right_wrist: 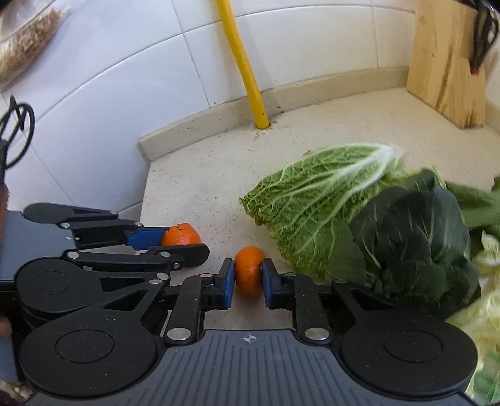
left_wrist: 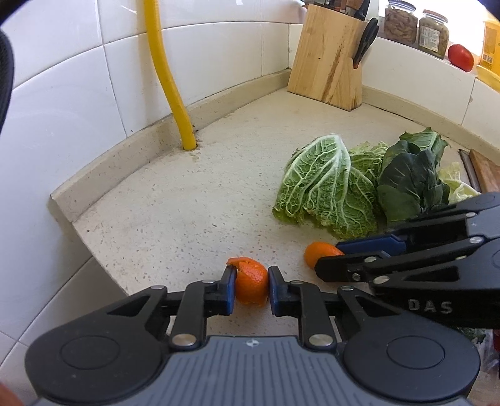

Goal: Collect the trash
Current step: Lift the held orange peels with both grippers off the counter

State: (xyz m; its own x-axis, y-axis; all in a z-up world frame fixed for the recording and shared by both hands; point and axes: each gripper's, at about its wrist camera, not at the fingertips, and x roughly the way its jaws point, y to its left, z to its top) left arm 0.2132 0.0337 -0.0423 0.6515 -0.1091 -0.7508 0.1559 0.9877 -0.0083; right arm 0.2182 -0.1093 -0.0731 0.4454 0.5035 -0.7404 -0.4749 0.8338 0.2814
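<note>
- Left wrist view: left tongs (left_wrist: 252,286) pinch a curled peel (left_wrist: 251,281) on the worktop (left_wrist: 175,218).
- Right tongs (right_wrist: 247,279) pinch a second peel (right_wrist: 249,270) (beside the cabbage (right_wrist: 315,212)).
- Risk: thin peel could fold and slip out on lifting; the tongs sit close and could collide.

Two curled orange peel pieces (left_wrist: 251,282) (right_wrist: 248,270) on the speckled counter, near each other, beside cabbage leaves.

Kitchen corner with glossy white wall tiles (left_wrist: 78,103) and a speckled beige stone counter (left_wrist: 175,212) with a low matching upstand. A yellow pipe (left_wrist: 168,81) runs down the wall into the counter. Wooden knife block (left_wrist: 328,53) sits in the corner, and daylight brightens the ledge with jars (left_wrist: 415,28).
</note>
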